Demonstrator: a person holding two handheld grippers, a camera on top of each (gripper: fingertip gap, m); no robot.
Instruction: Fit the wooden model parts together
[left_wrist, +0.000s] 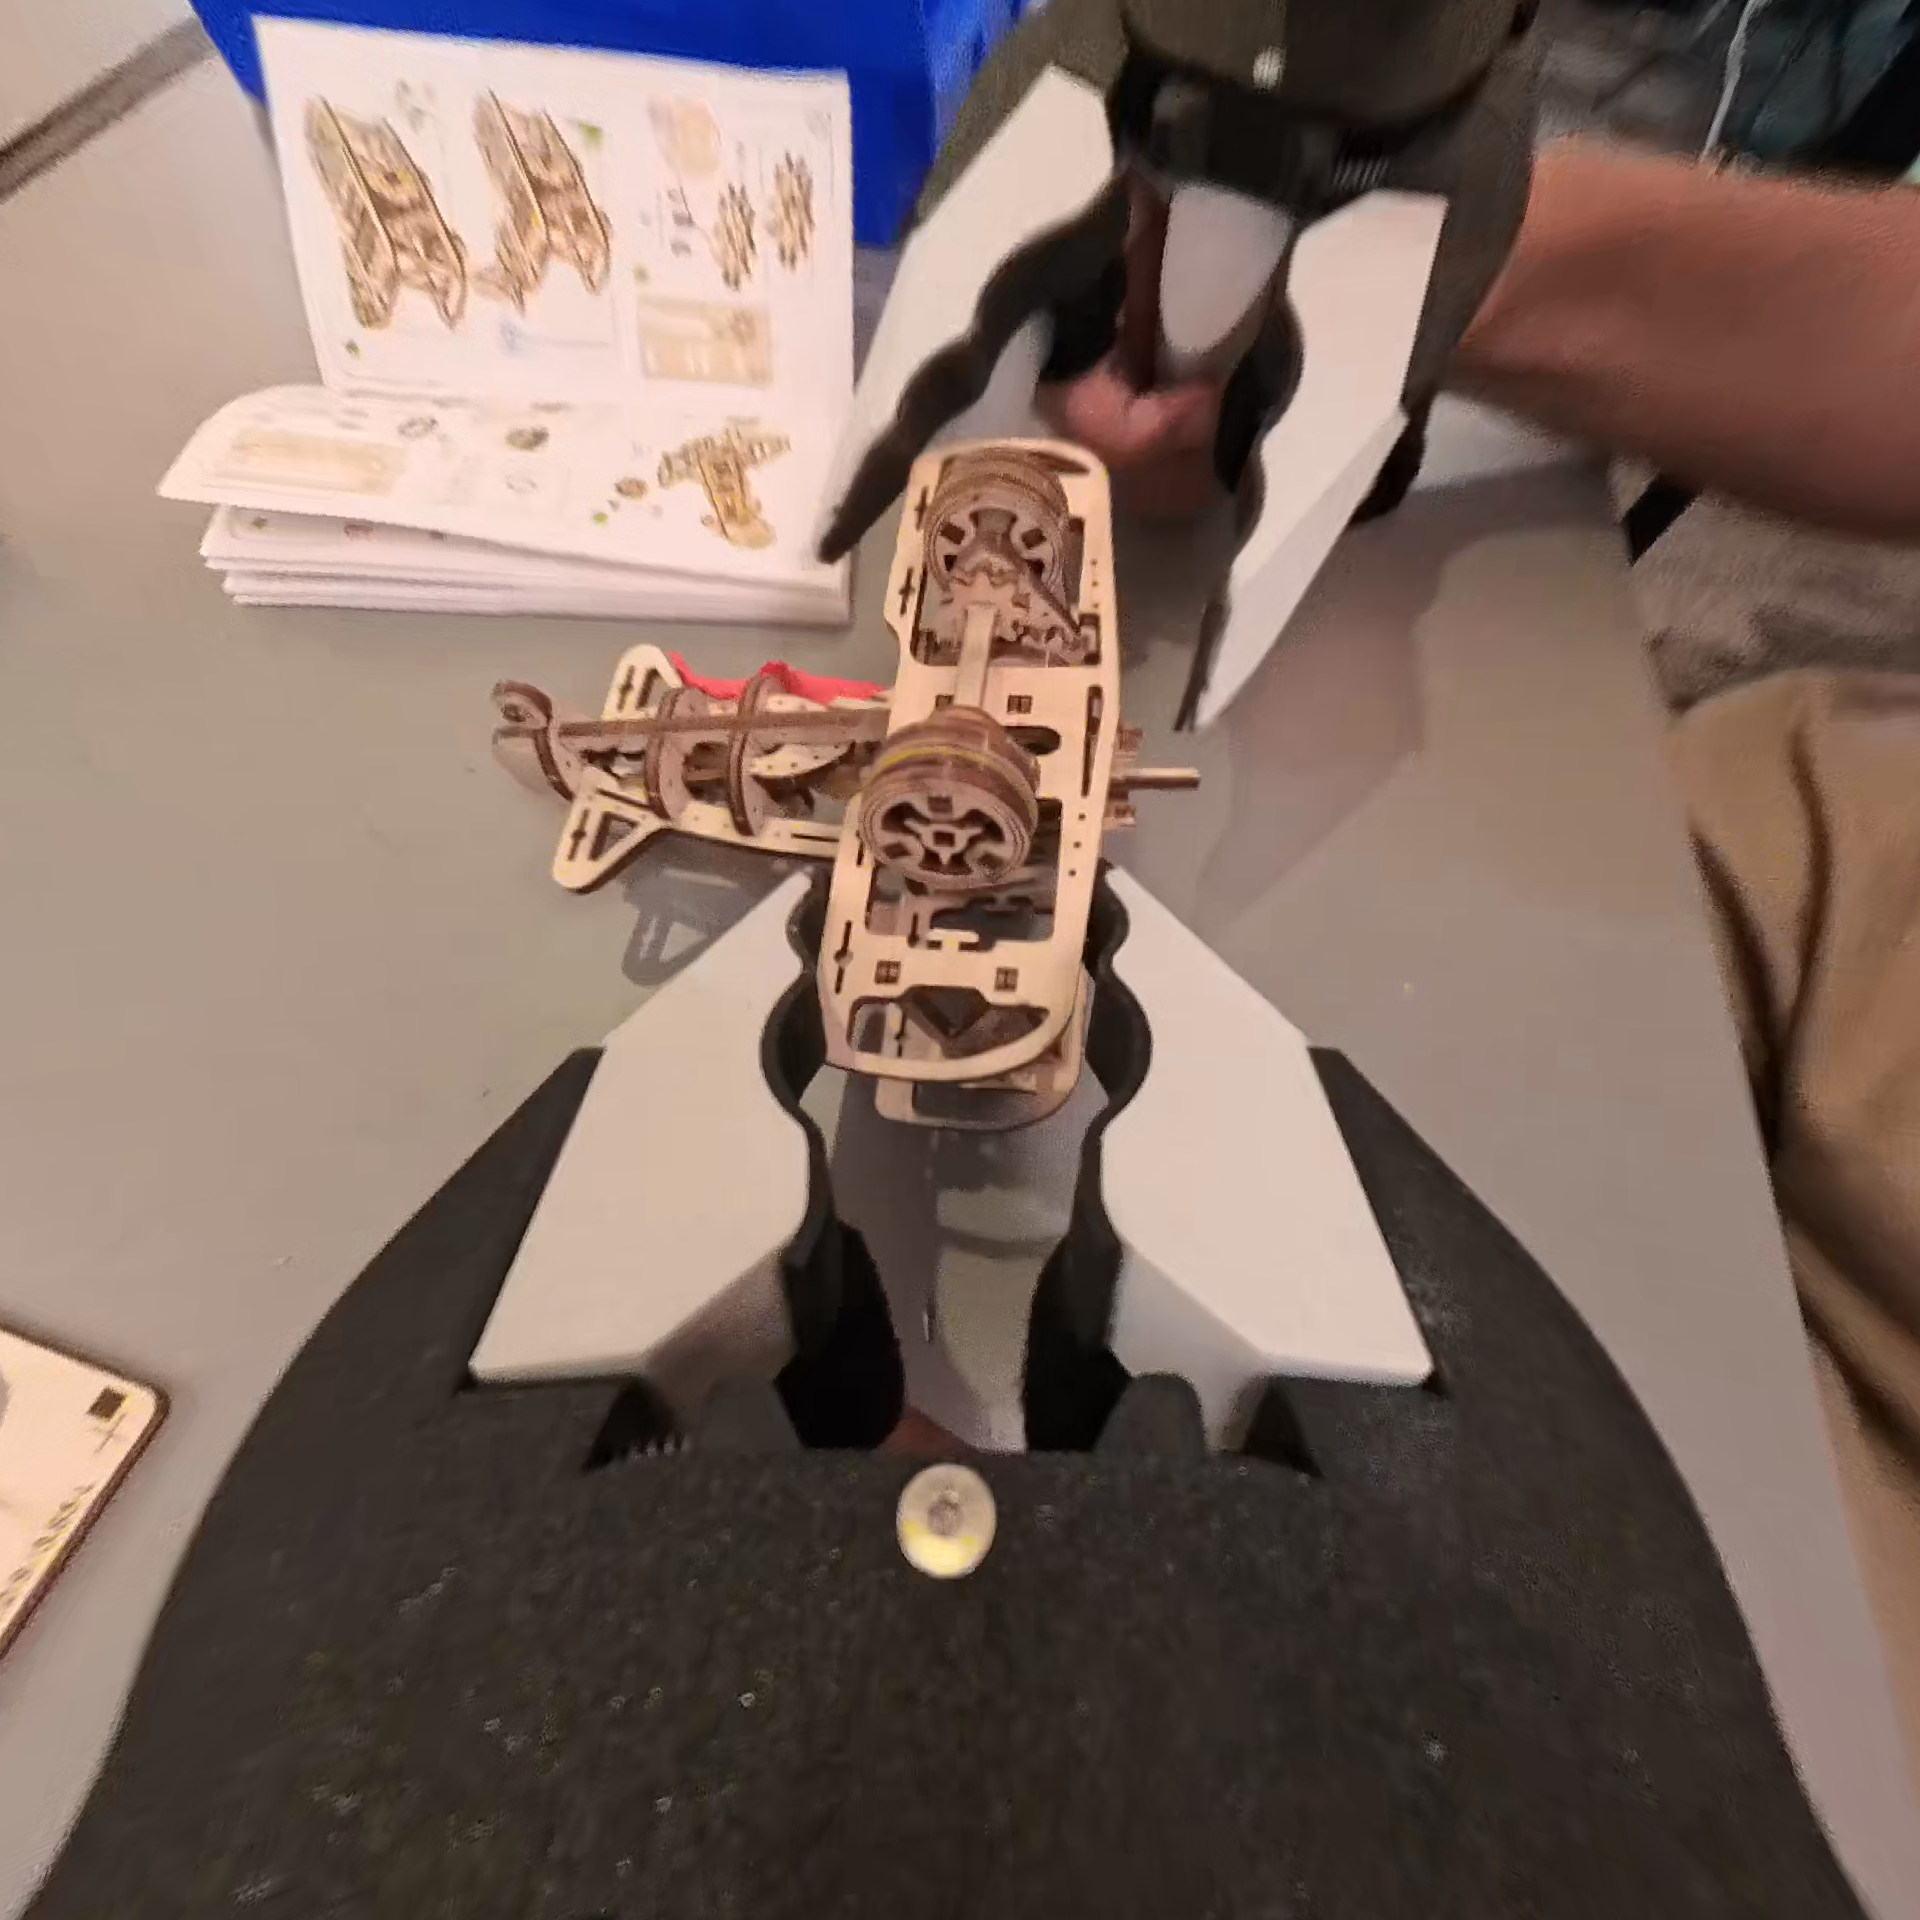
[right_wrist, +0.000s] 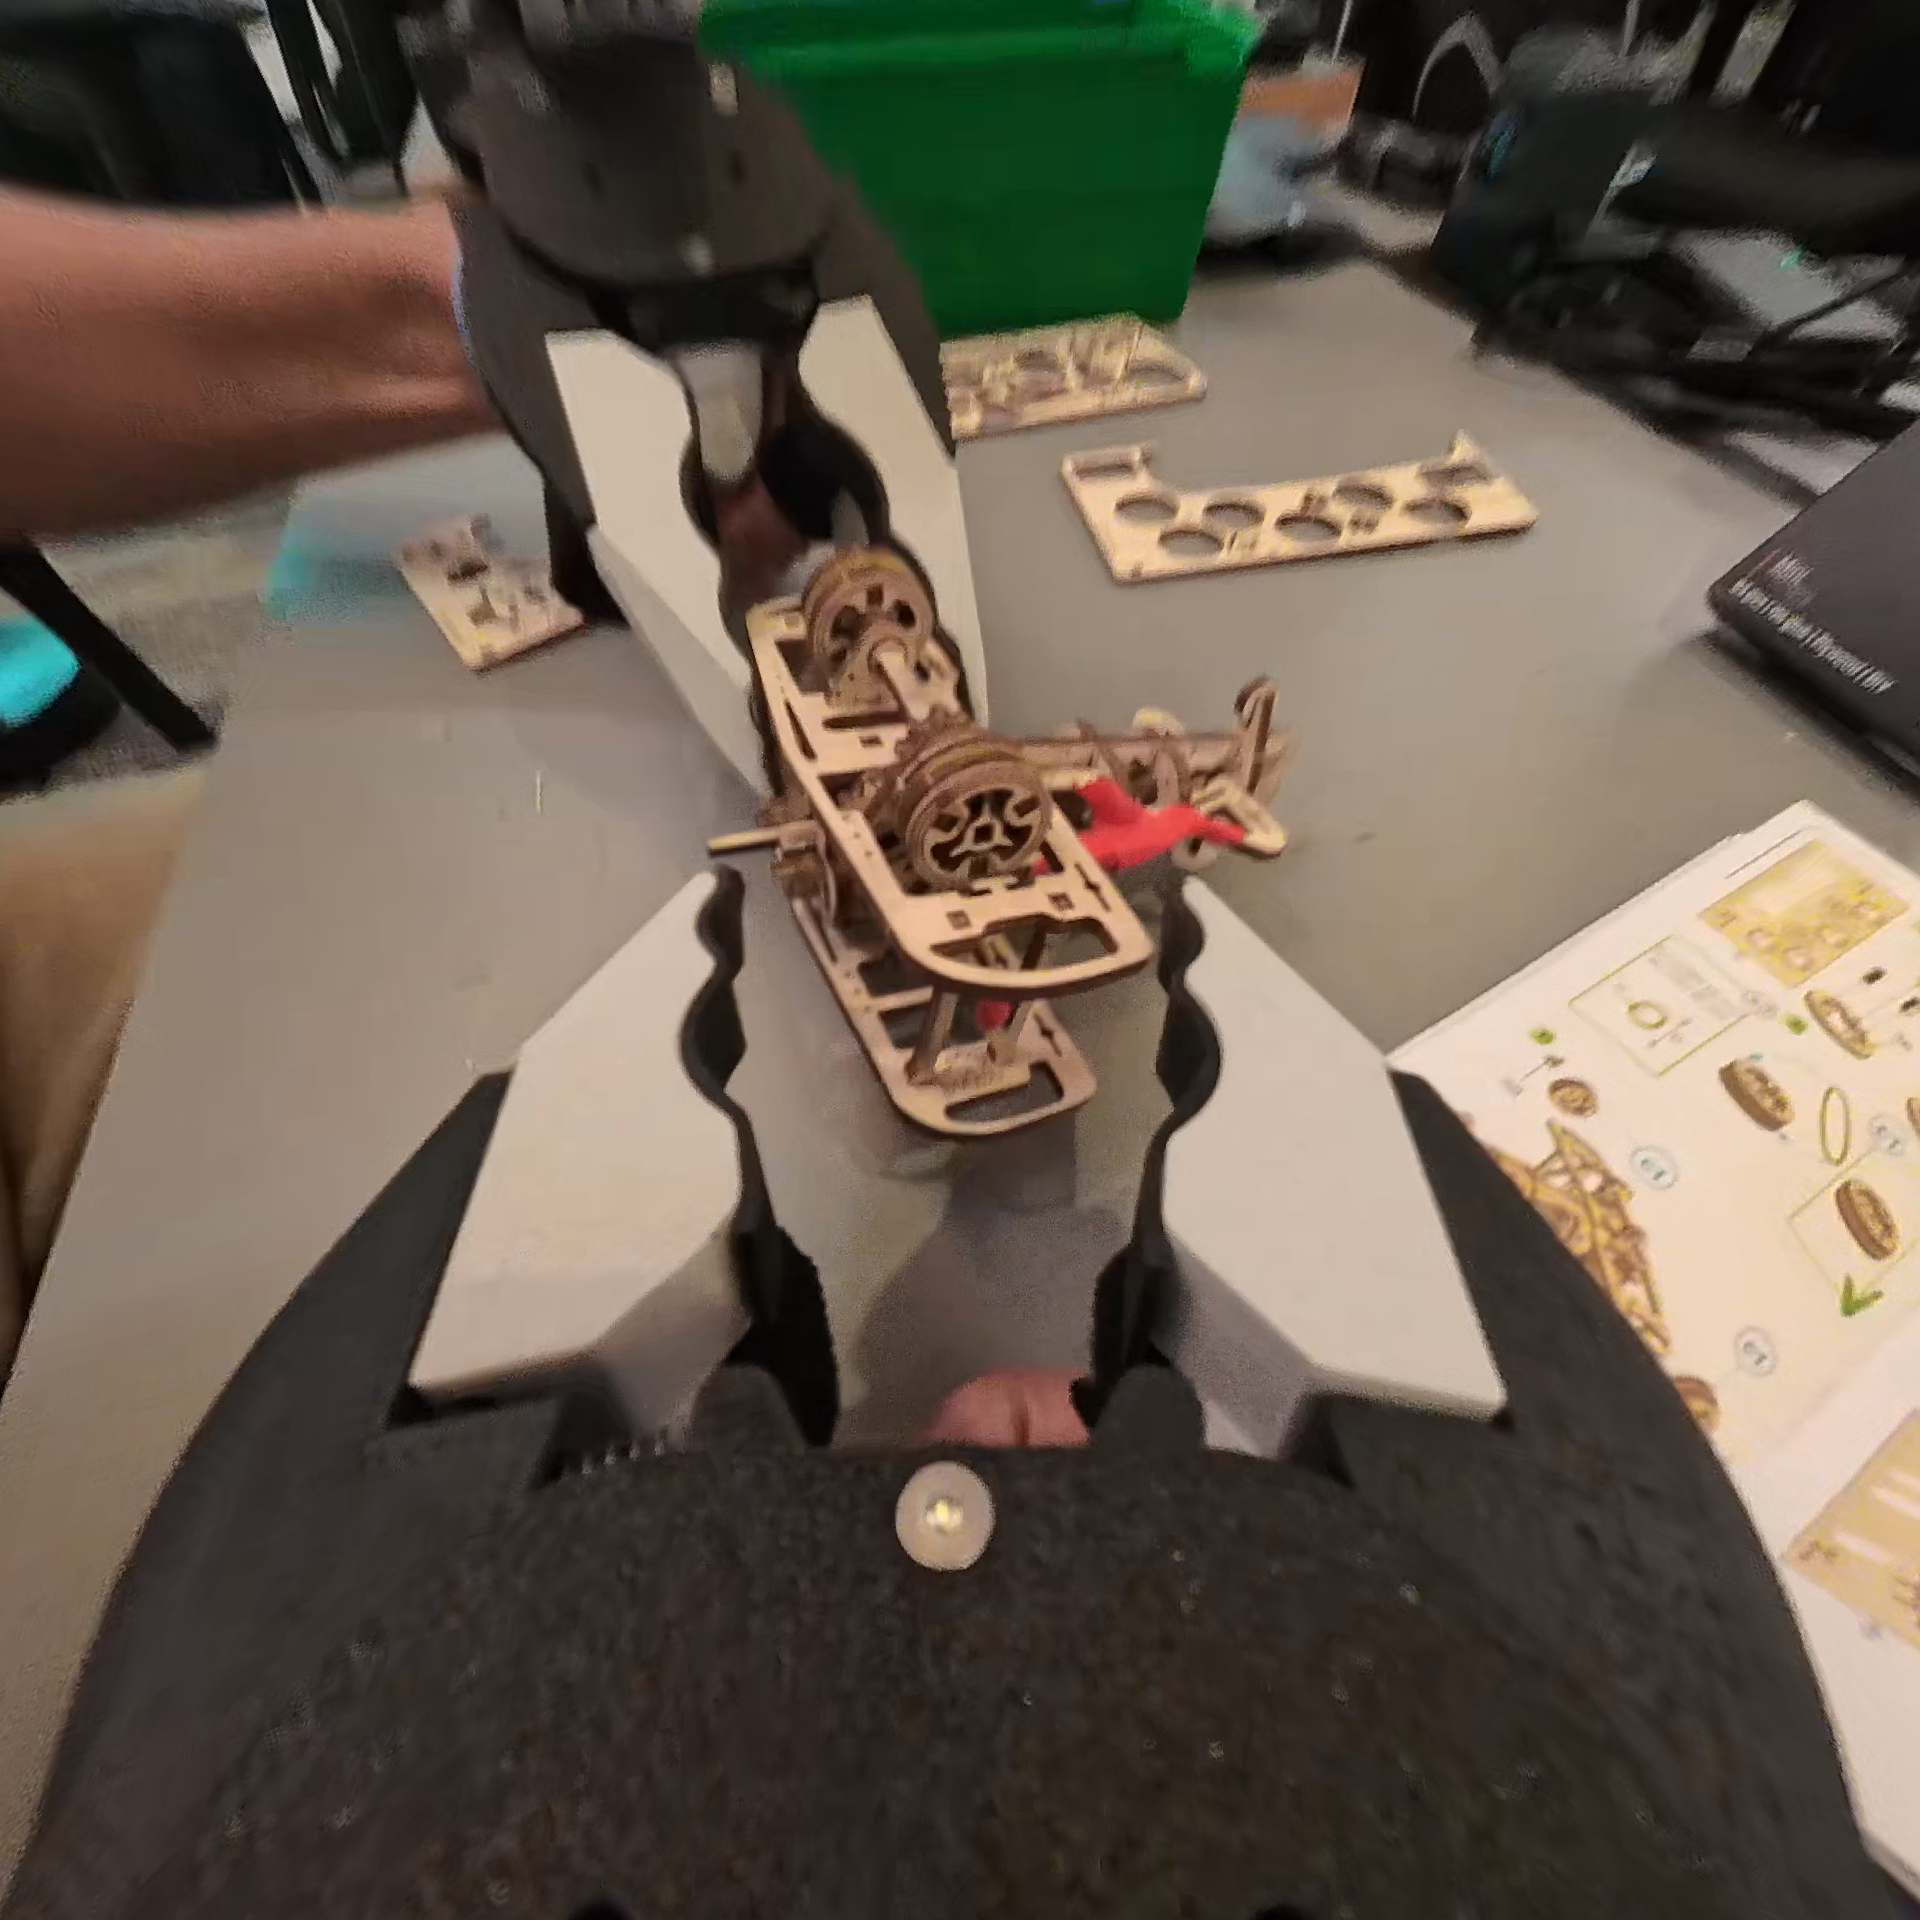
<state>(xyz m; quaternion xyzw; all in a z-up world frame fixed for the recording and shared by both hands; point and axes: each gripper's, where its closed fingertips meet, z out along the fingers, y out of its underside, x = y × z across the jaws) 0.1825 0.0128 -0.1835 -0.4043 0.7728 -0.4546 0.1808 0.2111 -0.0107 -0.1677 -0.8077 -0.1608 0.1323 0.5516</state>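
Note:
A wooden biplane model is held above the grey table with its two wheels facing the cameras and its tail pointing left. A red piece sits at the fuselage. My left gripper is shut on the near end of the wings. My right gripper is open, its fingers on either side of the other wing end without pinching it. It also shows in the left wrist view, open behind the model. The left gripper shows in the right wrist view, clamping the far wing end.
An instruction booklet lies at the back left, with a page standing against a blue bin. A green bin, punched-out wooden sheets and a black box lie beyond. A person's forearm reaches in. The grippers' ends are close to 5 cm from one another.

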